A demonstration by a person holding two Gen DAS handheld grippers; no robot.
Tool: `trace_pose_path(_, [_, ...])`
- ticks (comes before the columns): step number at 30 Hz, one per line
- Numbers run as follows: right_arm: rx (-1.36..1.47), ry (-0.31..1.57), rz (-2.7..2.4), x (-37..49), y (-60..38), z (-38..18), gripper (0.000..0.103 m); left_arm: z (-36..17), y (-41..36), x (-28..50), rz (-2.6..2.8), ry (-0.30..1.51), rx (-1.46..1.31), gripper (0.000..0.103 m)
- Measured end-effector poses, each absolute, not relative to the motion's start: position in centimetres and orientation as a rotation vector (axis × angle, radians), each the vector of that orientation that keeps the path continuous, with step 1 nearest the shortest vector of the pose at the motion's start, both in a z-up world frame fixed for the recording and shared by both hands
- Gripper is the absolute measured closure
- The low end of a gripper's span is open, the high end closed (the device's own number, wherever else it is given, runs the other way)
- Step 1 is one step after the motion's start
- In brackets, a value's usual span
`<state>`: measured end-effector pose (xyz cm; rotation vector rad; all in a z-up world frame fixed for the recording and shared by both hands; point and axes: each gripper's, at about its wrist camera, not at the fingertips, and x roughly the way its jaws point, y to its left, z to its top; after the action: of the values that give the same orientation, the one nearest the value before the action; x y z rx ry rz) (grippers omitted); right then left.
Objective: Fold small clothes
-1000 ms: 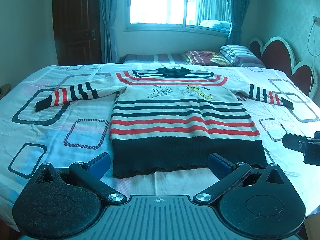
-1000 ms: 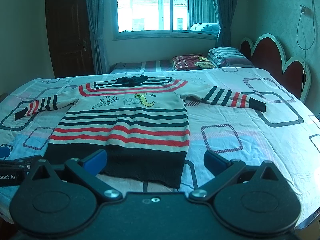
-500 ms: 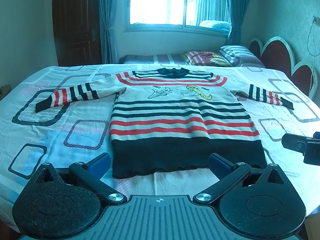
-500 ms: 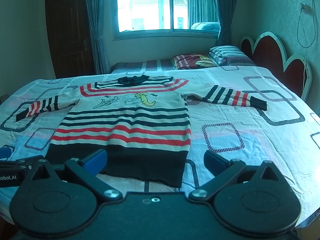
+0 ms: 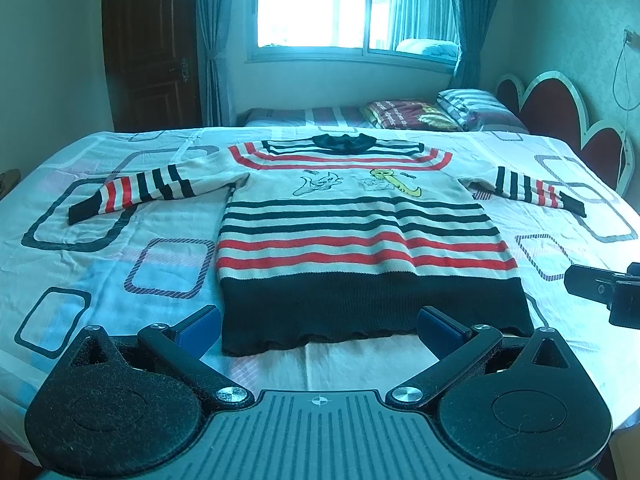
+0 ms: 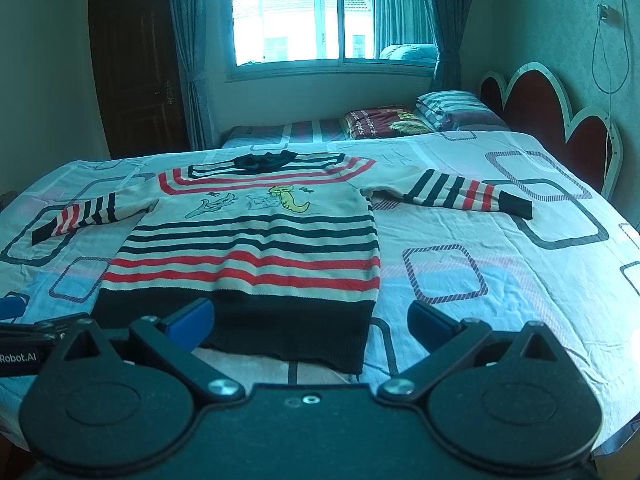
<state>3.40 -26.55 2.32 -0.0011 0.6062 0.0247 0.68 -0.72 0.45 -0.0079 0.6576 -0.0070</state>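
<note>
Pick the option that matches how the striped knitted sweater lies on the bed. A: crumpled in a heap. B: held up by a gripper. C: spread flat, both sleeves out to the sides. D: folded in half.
C: the striped knitted sweater lies flat, sleeves stretched out sideways, neither gripper touching it.

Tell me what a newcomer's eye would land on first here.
A striped sweater lies flat in the middle of the bed, sleeves spread wide, cartoon figures on its chest. Near its dark hem, the left hand-held gripper and right hand-held gripper both hover open. A bright window glows behind.
</note>
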Motion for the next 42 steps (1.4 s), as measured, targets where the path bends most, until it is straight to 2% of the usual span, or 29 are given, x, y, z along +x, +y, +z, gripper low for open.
trace_pose_path(42, [0.041,0.584,0.030,2.66,-26.57,2.47,0.000,0.43,-0.06,0.57,-0.030,0.663,-0.001,0.000])
